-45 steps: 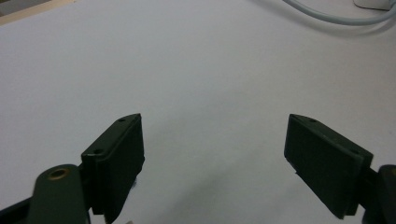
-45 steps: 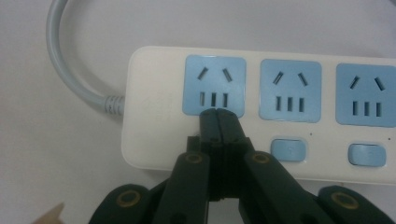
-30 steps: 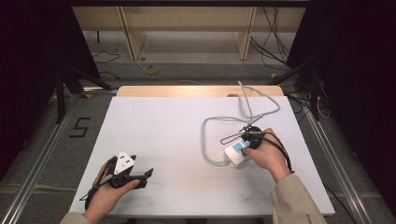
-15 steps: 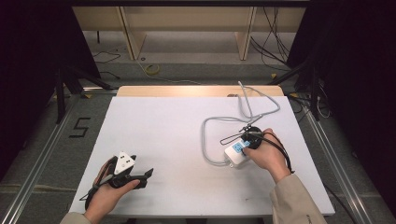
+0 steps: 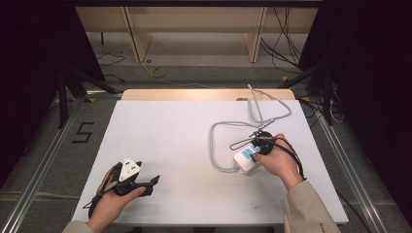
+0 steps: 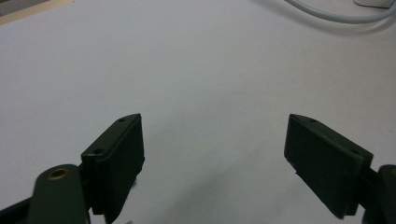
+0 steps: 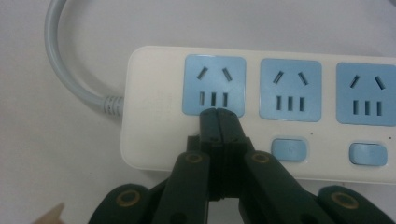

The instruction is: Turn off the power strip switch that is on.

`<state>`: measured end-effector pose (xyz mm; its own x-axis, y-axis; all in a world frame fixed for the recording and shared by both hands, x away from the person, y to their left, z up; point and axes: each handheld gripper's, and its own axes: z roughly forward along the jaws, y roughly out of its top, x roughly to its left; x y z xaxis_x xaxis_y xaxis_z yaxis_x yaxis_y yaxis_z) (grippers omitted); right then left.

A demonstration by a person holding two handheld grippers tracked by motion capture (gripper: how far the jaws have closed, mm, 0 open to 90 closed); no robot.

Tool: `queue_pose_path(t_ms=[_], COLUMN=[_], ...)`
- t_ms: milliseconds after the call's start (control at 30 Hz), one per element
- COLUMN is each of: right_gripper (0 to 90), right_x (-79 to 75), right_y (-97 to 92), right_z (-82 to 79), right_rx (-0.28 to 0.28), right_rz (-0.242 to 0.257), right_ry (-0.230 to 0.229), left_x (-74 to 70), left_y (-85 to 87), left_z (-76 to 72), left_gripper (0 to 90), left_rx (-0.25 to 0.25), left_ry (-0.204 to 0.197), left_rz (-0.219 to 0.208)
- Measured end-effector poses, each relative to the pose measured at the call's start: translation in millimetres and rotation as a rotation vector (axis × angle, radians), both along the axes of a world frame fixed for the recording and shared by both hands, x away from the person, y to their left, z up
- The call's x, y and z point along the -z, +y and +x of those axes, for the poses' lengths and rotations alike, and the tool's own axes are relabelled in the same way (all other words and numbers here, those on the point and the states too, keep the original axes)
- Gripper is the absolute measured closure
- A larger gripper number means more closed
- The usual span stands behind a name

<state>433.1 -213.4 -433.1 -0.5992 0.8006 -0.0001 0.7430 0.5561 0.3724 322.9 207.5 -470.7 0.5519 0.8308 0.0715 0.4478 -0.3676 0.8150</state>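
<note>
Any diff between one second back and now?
No visible change. The right gripper stays shut, tips over the power strip at its end socket; the left gripper stays open above the table. The grey cord lies as before.

White table [image 5: 170, 141] — white power strip [image 5: 244, 161] lying on it, grey cable [image 5: 216, 127] looped beside
</note>
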Motion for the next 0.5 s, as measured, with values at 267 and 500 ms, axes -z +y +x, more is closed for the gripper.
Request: queue_pose_path(t_ms=[267,500], right_gripper=[90.0,90.0], right_x=[0.1,-0.2], right_y=[-0.9,-1.2], right_z=[0.3,0.9], right_rx=[-0.001,0.000], right_rz=[0.004,0.005], right_ry=[-0.001,0.005], left_x=[0.0,0.2], left_y=[0.1,0.0], left_z=[0.1,0.2], left_gripper=[20.1,20.1], left_rx=[0.001,0.002], left_ry=[0.000,0.001], left_rz=[0.000,0.001])
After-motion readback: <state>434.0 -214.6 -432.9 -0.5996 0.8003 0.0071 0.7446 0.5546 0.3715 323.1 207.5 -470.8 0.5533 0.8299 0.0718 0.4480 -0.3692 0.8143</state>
